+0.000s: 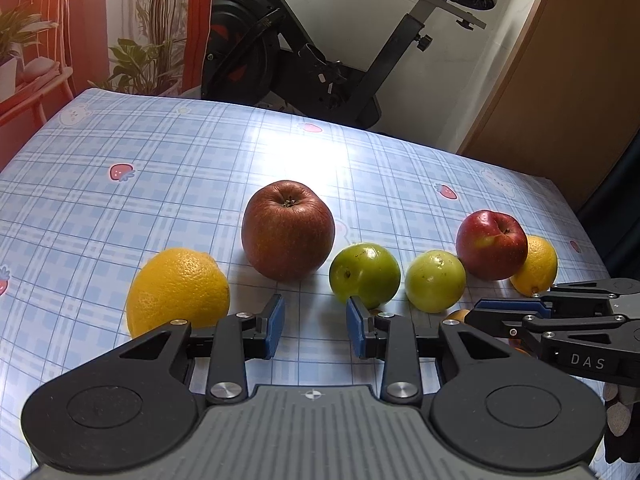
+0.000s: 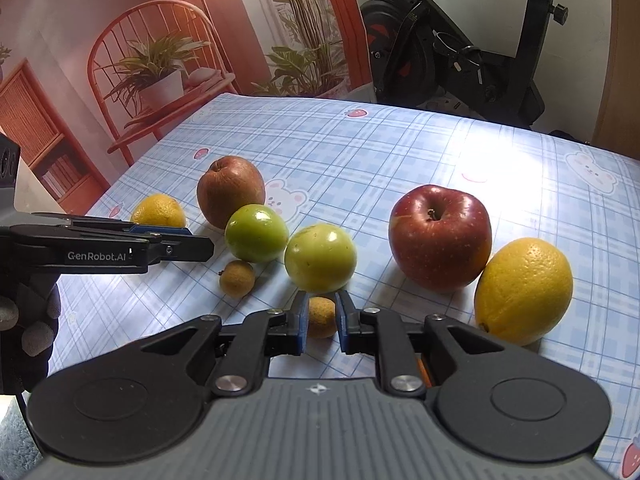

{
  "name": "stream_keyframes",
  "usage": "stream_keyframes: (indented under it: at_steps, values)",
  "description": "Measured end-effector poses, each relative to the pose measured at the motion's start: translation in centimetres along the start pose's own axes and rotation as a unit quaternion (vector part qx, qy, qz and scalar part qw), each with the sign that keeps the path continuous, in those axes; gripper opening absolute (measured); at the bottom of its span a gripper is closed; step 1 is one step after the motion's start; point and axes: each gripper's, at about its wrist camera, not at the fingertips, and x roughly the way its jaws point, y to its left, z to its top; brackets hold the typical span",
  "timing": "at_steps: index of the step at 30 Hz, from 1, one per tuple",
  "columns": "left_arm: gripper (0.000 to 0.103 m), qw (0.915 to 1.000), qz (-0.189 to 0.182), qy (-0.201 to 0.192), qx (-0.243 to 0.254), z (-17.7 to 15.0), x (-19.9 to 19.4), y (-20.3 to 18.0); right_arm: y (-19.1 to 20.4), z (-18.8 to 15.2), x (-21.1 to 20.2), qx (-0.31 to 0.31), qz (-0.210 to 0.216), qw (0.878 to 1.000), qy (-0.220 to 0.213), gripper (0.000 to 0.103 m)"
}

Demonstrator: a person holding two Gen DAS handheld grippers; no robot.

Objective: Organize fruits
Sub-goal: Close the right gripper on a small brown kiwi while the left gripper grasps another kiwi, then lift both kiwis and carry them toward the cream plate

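On the blue plaid table, in the left wrist view: an orange (image 1: 178, 292), a dull red apple (image 1: 287, 230), two green fruits (image 1: 365, 274) (image 1: 435, 281), a shiny red apple (image 1: 491, 245) and a second orange (image 1: 538, 265). My left gripper (image 1: 315, 326) is open and empty just before them. My right gripper (image 2: 321, 318) is shut on a small brown longan (image 2: 322, 316). Another longan (image 2: 237, 278) lies loose. The right view also shows the green fruits (image 2: 256, 233) (image 2: 320, 258), apples (image 2: 230, 190) (image 2: 440, 236) and oranges (image 2: 159, 210) (image 2: 524, 290).
An exercise bike (image 1: 320, 52) stands beyond the table's far edge (image 1: 280, 110). A backdrop with a chair and plants (image 2: 160, 68) is to the left. A wooden door (image 1: 568, 80) is at the right. The far half of the tablecloth (image 2: 360, 140) is bare.
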Motion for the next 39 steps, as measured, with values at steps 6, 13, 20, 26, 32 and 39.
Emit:
stream_keyframes:
  at_steps: [6, 13, 20, 26, 32, 39]
  values:
    - [0.036, 1.0, -0.003, 0.003, -0.002, -0.1, 0.2, -0.2, 0.0, -0.1, 0.6, 0.006, 0.006, 1.0, 0.005, 0.025]
    - [0.036, 0.9999, -0.011, 0.009, 0.001, -0.2, 0.4, -0.4, 0.3, -0.2, 1.1, 0.012, 0.018, 1.0, 0.013, 0.031]
    - [0.036, 0.9993, -0.032, 0.018, 0.009, -0.5, 0.7, -0.9, -0.3, -0.7, 0.1, 0.023, 0.016, 1.0, -0.005, 0.029]
    - [0.037, 0.9992, -0.036, 0.016, 0.01, -0.4, 1.5, -1.6, -1.3, -0.8, -1.7, 0.037, -0.02, 0.999, -0.034, 0.029]
    - [0.038, 0.9988, -0.038, 0.022, 0.022, -0.7, 1.8, -2.6, -1.3, -1.3, -2.6, 0.041, -0.031, 0.997, -0.051, 0.029]
    - [0.026, 0.9976, -0.051, 0.032, 0.033, -1.5, 2.7, -3.3, -1.7, -1.8, -3.2, 0.054, -0.033, 0.996, -0.059, 0.029]
